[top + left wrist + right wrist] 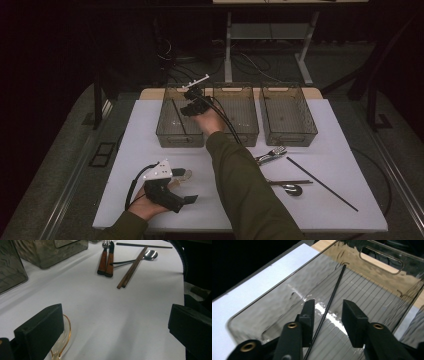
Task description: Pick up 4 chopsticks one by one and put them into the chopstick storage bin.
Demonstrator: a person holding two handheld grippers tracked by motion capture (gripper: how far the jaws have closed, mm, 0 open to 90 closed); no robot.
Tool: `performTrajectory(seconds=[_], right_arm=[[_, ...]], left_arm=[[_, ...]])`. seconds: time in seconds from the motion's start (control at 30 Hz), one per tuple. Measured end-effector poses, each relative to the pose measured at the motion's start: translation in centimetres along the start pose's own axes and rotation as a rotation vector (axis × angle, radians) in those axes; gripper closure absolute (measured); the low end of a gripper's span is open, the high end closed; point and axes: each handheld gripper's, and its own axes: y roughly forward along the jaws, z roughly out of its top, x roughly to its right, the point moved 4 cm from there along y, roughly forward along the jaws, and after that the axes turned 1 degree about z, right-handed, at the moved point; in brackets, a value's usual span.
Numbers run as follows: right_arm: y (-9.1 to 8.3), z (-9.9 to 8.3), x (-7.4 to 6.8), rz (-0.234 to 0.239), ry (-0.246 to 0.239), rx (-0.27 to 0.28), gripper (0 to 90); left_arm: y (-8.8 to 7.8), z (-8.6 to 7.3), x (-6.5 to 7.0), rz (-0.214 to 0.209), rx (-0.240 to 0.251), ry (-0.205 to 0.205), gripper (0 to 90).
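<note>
— Over the left bin [172, 131], at about eleven o'clock on the table [150, 200], my right gripper [191, 107] hangs with its jaws apart.

— Is it holding the black chopstick [329, 305]?

— No. In the right gripper view the stick lies on the bin floor, in the gap between the two jaws. The pads do not press on it. The stick runs from near me up to the far wall of the bin.

— And your other hand?

— My left gripper [170, 192] sits low at about seven o'clock on the table. Its jaws are wide apart and hold nothing. A clear spoon [62, 340] with an orange rim lies right beside one jaw.

— What else is on the table?

— At about four o'clock I see a second black chopstick [322, 184], a metal spoon [292, 189], a pair of brown chopsticks [132, 267] and a fork and knife with brown handles [106, 261]. Two more bins, the middle bin [245, 131] and the right bin [290, 136], stand at twelve and one o'clock.
</note>
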Motion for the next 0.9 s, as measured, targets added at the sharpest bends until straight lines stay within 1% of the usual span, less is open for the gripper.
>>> performTrajectory(seconds=[0.07,0.1,0.17,0.2,0.3,0.4,0.47,0.53,0.67,0.8,0.9], right_arm=[[-0.6,-0.3,-0.1,0.033,0.01,-0.012,54.3],[-0.9,-0.4,-0.1,0.05,0.009,-0.021,51.8],[-1.8,-0.6,0.2,0.068,0.007,-0.023,46.2],[-2.3,-0.8,0.3,0.075,0.011,-0.019,42.9],[-3.8,-1.2,0.6,0.089,0.013,0.004,37.6],[-5.1,-1.8,0.8,0.094,-0.012,0.007,34.4],[-5.9,-2.1,1.0,0.082,-0.034,0.009,32.7],[-6.9,-2.4,1.2,0.074,-0.042,0.027,30.1],[-8.6,-3.0,1.7,0.07,-0.04,0.048,26.8],[-9.8,-3.6,2.0,0.072,-0.039,0.054,26.5],[-10.6,-4.1,2.2,0.076,-0.052,0.06,26.5]], left_arm=[[0.0,0.0,0.0,0.0,-0.001,0.009,0.0],[0.1,0.0,0.0,0.001,-0.001,0.003,0.0],[0.1,0.0,0.1,0.001,-0.003,-0.001,0.0],[0.1,0.0,0.1,0.001,-0.003,0.001,0.0],[0.1,0.0,0.1,0.0,-0.004,0.001,0.0],[0.1,0.0,0.2,-0.001,-0.004,0.0,0.0],[0.2,0.0,0.2,0.0,-0.003,-0.003,0.0],[0.2,0.0,0.2,-0.002,-0.004,-0.002,0.0],[0.2,-0.1,0.2,-0.002,-0.005,-0.004,0.0],[0.2,-0.1,0.3,-0.003,-0.002,-0.005,0.0],[0.2,-0.1,0.2,-0.002,-0.003,-0.005,0.0]])
